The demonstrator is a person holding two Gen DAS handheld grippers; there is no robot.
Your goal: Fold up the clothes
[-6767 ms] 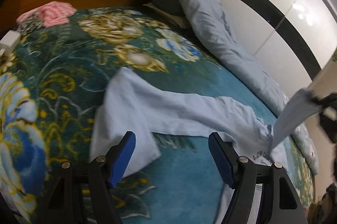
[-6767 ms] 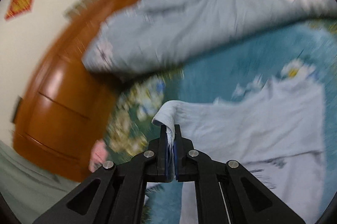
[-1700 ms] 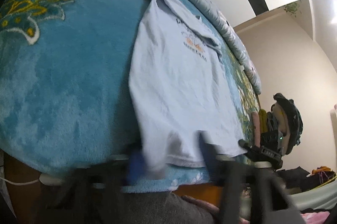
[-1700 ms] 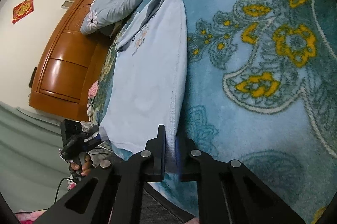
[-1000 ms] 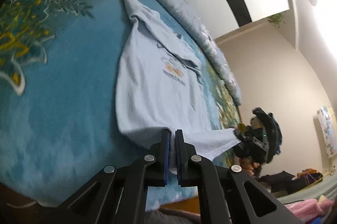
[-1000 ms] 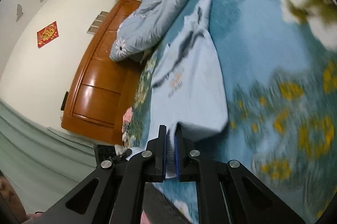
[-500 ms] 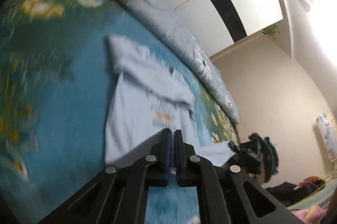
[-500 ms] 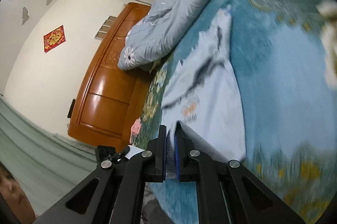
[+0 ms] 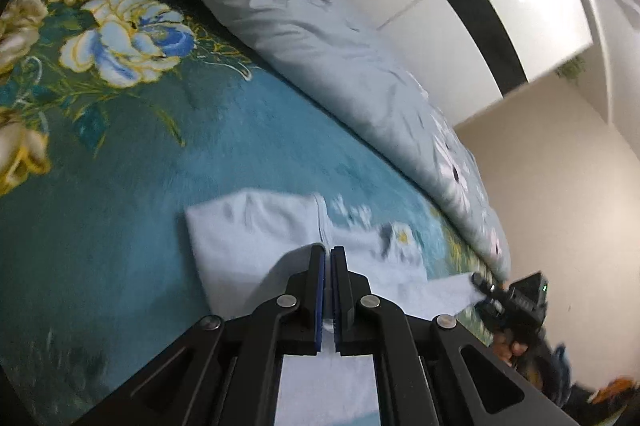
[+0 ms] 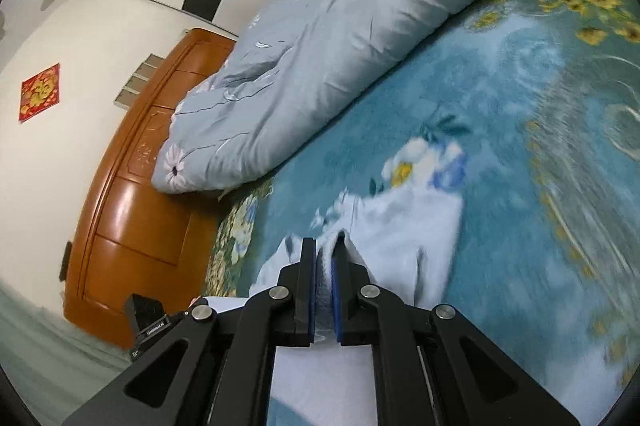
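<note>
The left gripper is seen with its fingers pressed together on a hem of the pale blue shirt. The right gripper is likewise seen pinching a raised fold of the same shirt between its blue pads.

The shirt is observed lying on the bed, on the teal floral blanket, with its near portion lifted by both grippers and its far portion flat on the blanket. In the left wrist view the far edge of the shirt is seen as a fairly straight line, with a squared corner at the left; a ribbed band is visible near the middle of that edge. The hem is stretched from the left gripper across to the right gripper, which is held by a hand at the right of that view.

A rolled grey-blue duvet with daisy print is noted along the far side of the bed, apart from the shirt, with a strip of bare blanket between them. Open blanket is recorded to the left of the shirt in the left wrist view and to the right of it in the right wrist view. A wooden headboard is seen beyond the duvet's end.
</note>
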